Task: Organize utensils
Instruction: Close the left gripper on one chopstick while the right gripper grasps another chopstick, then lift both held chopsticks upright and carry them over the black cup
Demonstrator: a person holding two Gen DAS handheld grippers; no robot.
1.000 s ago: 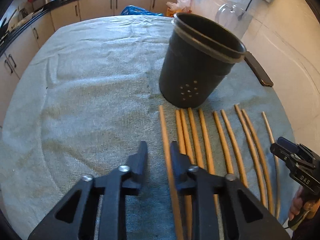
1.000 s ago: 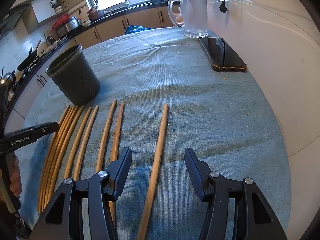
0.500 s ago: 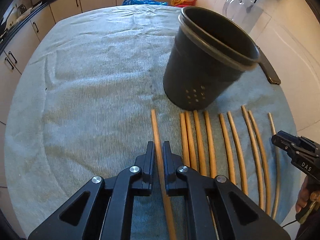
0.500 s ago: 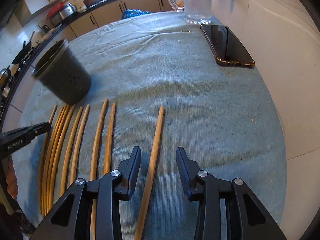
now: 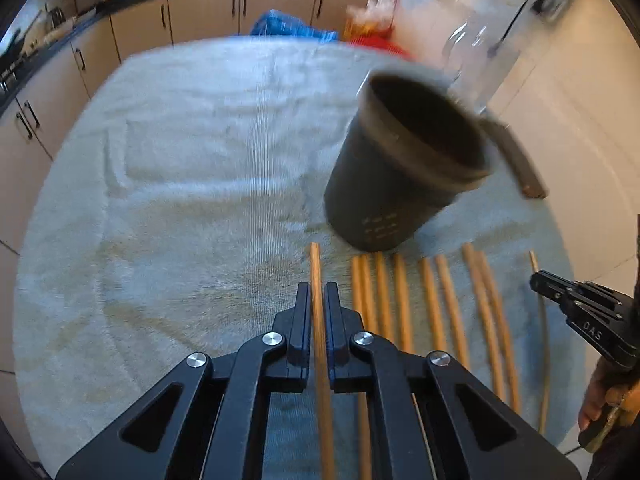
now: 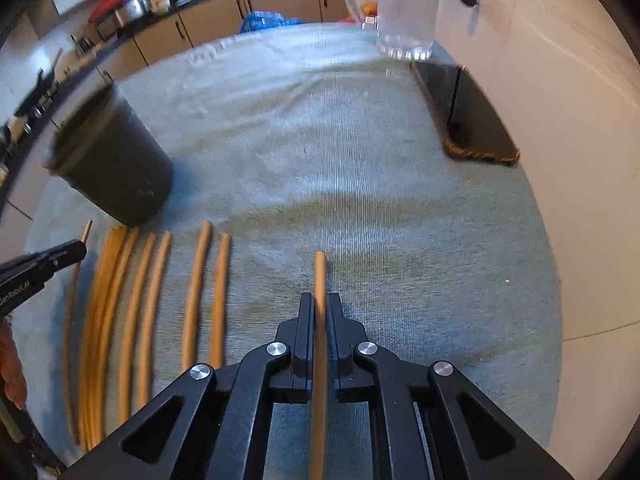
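A dark grey utensil holder [image 5: 400,184] [image 6: 116,176] stands upright on the towel. Below it lies a row of several wooden chopsticks [image 5: 400,304] [image 6: 148,300]. My left gripper [image 5: 318,300] is shut on the leftmost chopstick [image 5: 315,264], whose tip points at the holder's left side. My right gripper [image 6: 320,308] is shut on the rightmost chopstick [image 6: 320,272], which sits apart from the row. Each gripper shows at the edge of the other's view: the right gripper [image 5: 536,280] and the left gripper [image 6: 78,248].
A grey-blue towel [image 6: 360,168] covers the table. A black phone [image 6: 468,120] lies at its right edge by the white wall. A glass jug [image 6: 404,8] stands at the far right. Kitchen cabinets [image 5: 200,12] run beyond the table.
My left jaws closed on the leftmost chopstick and rose a little with it. My right jaws went from wide open to shut on the rightmost chopstick.
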